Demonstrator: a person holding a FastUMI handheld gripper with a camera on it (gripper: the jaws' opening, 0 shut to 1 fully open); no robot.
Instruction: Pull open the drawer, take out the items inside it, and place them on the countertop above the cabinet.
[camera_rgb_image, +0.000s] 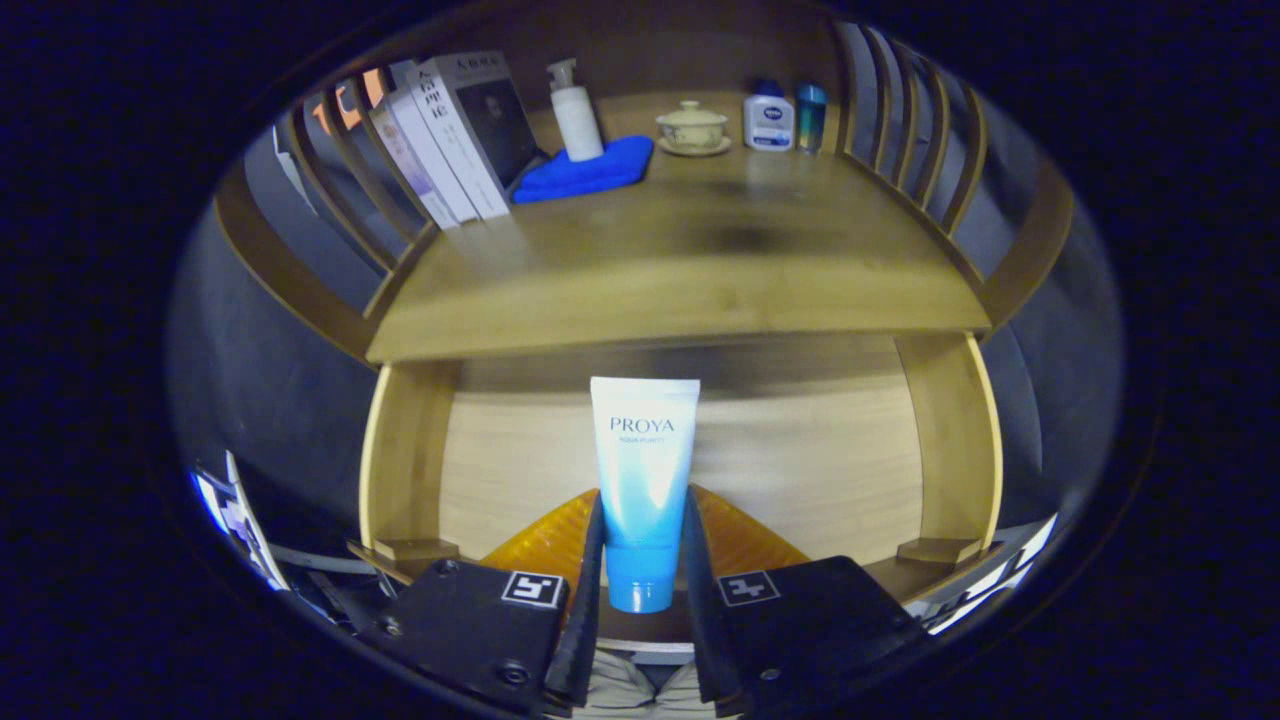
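Gripper view: the gripper (643, 560) holds a blue-and-white tube (643, 480) upright, cap down, with both fingers (588, 590) pressed against its lower sides, above the open drawer (400, 470). Beyond, on the table (680, 270), stand leaning books (450, 135), a white pump bottle (576, 112) on a blue cloth (585, 170), a lidded cup (692, 127) and 2 small bottles (785, 117).
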